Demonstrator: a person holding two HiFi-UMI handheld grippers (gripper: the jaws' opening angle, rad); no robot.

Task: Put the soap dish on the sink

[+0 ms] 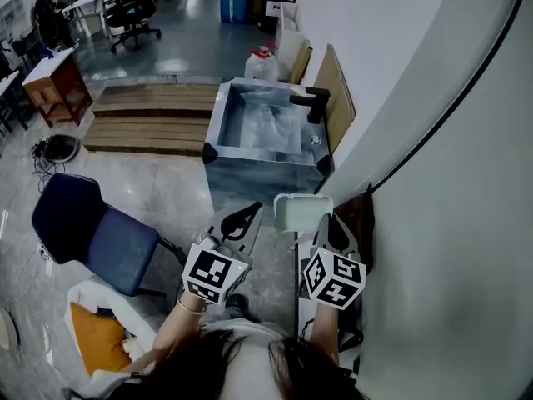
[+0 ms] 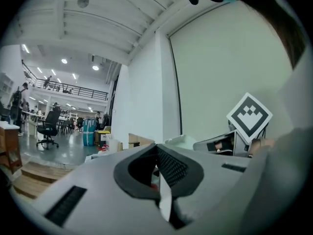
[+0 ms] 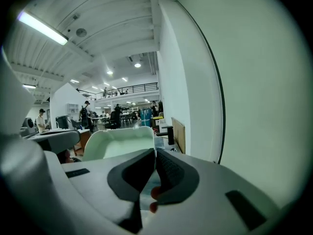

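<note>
A pale green soap dish [image 1: 301, 212] hangs in the air in front of me, and my right gripper [image 1: 321, 222] is shut on its near right edge. In the right gripper view the soap dish [image 3: 120, 143] rises just beyond the right gripper [image 3: 155, 153], tilted up. The steel sink [image 1: 218, 123] with a black faucet [image 1: 310, 102] stands farther ahead on the floor, against the wall. My left gripper [image 1: 247, 213] hovers beside the dish, to its left, shut and empty. From the left gripper [image 2: 156, 148] I see the dish [image 2: 183, 142] and the right gripper's marker cube [image 2: 248, 116].
A white wall [image 1: 450, 182] with a black cable runs along the right. Wooden boards [image 1: 333, 90] lean behind the sink, next to a white jug [image 1: 261, 63]. Wooden pallets [image 1: 150, 119] lie left of the sink. A blue chair [image 1: 96, 232] stands at my left.
</note>
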